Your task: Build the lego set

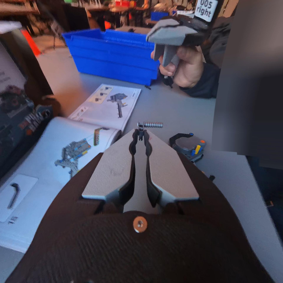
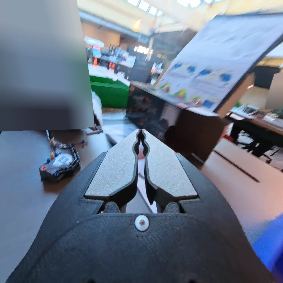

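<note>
Tabletop point(image 1: 153, 104) — one, grey, carrying everything below.

Blue bin point(image 1: 111, 53) — one, far ahead of the left gripper's fingers, slightly left.

Lego box point(image 1: 16, 107) — one, dark, standing far left of the fingers; also seen ahead of the right gripper's fingers.

Instruction booklet point(image 1: 105, 105) — one, open flat, two pages showing, ahead and left of the left fingers.

Left gripper point(image 1: 141, 134) — one; its two fingers are closed on a small dark connector piece point(image 1: 141, 133), held upright at the very tips.

Right gripper point(image 2: 141, 131) — one; fingers pressed together at the tips, with nothing visible between them in its own view. From the left wrist view it hangs far ahead and right, pointing down, held in a person's hand point(image 1: 186, 67); a small dark piece sits just below its tips, whether gripped I cannot tell.

Partly built lego assembly point(image 1: 189, 147) — one, grey and black with blue, yellow and orange bits, just right of the left fingers; low and left of the right fingers.

Metal spring point(image 1: 153, 125) — one, lying sideways just beyond the left fingertips, right of the connector.
</note>
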A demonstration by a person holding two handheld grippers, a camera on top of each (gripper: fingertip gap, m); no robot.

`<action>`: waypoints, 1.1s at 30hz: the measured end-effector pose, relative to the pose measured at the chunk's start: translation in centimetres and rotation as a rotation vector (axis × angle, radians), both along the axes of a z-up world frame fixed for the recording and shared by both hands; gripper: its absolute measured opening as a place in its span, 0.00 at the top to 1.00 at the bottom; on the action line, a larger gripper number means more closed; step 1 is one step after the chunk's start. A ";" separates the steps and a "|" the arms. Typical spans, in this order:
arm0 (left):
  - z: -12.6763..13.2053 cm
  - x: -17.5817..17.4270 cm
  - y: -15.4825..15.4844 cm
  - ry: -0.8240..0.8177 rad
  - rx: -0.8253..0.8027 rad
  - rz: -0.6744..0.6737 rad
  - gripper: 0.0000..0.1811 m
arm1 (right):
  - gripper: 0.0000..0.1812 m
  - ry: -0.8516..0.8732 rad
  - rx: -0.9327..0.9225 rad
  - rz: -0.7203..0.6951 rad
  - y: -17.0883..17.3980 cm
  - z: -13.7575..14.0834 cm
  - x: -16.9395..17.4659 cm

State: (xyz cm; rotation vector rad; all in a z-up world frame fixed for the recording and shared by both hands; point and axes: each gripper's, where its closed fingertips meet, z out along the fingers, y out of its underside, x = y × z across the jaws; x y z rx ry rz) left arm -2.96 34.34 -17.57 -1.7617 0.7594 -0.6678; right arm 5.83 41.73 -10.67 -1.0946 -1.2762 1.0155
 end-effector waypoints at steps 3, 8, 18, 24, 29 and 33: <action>-0.6 0.8 -0.2 -0.032 -0.109 0.014 0.97 | 1.00 -0.059 -0.015 0.012 -0.8 -1.5 -1.5; -0.2 2.4 -0.5 -0.001 -0.127 0.016 0.97 | 0.95 -0.095 -0.077 0.117 -3.6 -1.5 -3.6; -0.2 3.9 -1.4 0.030 -0.120 -0.054 0.97 | 0.92 -0.391 -0.080 0.365 -9.5 -6.4 -6.0; -1.0 4.4 -1.7 0.222 0.010 -0.060 0.97 | 0.95 -0.440 -0.097 0.416 -9.8 -7.0 -5.4; -0.5 4.3 -1.6 0.286 0.098 -0.030 0.97 | 0.98 -0.430 -0.058 0.379 -9.0 -6.6 -5.0; -0.1 3.3 -1.2 0.261 0.103 0.020 0.97 | 1.00 -0.193 0.058 0.112 -4.4 -1.8 -3.8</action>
